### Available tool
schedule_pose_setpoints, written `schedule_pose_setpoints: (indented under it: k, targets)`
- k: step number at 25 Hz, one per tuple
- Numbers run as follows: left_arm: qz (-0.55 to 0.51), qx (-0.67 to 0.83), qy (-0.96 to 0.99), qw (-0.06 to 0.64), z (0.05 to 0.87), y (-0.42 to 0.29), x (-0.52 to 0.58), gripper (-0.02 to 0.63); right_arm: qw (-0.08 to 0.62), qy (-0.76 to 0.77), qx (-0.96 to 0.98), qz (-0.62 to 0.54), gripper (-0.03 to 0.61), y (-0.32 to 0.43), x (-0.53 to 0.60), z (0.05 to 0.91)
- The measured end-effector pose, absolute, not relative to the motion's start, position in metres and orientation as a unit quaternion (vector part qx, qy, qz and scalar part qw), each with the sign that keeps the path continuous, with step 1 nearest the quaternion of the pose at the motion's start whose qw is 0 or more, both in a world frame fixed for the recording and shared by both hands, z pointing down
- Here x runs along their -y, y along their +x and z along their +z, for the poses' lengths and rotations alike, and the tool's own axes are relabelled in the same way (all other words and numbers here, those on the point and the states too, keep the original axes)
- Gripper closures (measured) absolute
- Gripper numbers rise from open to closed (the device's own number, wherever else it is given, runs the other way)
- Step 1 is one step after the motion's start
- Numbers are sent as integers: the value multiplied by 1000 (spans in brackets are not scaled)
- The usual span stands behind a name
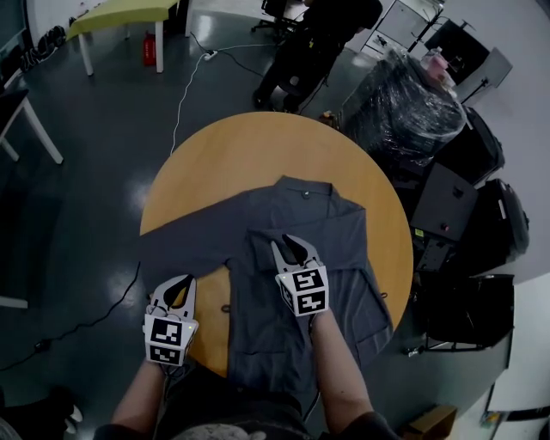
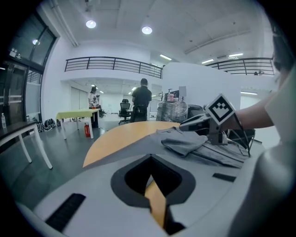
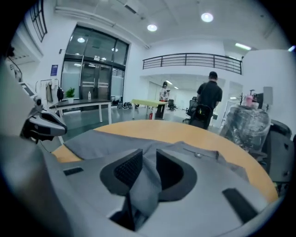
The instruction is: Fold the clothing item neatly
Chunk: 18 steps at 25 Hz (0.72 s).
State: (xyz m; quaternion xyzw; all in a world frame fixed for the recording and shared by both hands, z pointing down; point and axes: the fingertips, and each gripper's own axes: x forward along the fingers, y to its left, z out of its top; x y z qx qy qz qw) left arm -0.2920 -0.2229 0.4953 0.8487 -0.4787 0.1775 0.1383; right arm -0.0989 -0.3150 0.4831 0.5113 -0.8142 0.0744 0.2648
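A grey button shirt lies spread on the round wooden table, collar at the far side, its left sleeve stretched out to the left. Part of its left front is folded inward. My right gripper hovers over the shirt's middle. In the right gripper view a loose fold of the grey cloth drapes between the parted jaws of the right gripper, which do not pinch it. My left gripper is at the table's near-left edge, beside the shirt's hem, shut and empty.
A person in black stands beyond the table. A plastic-wrapped black bundle and black cases crowd the right side. A green table stands far left, and a white cable runs across the floor.
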Motion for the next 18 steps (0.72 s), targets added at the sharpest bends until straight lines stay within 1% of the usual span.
schedule_pose_setpoints:
  k: [4, 8, 11, 15, 18]
  targets:
    - [185, 479, 847, 135, 498, -295, 215, 606, 269, 522, 804, 91, 525, -77, 277, 493]
    - [187, 498, 837, 128, 494, -295, 196, 606, 269, 519, 802, 124, 525, -67, 248, 514]
    - [184, 520, 824, 130, 488, -295, 170, 606, 269, 508, 810, 113, 525, -71, 232, 513]
    - [180, 555, 802, 126, 472, -303, 131, 606, 204, 486, 842, 112, 525, -95, 205, 487]
    - [156, 597, 776, 129, 457, -318, 104, 606, 166, 452, 871, 102, 525, -118, 175, 467]
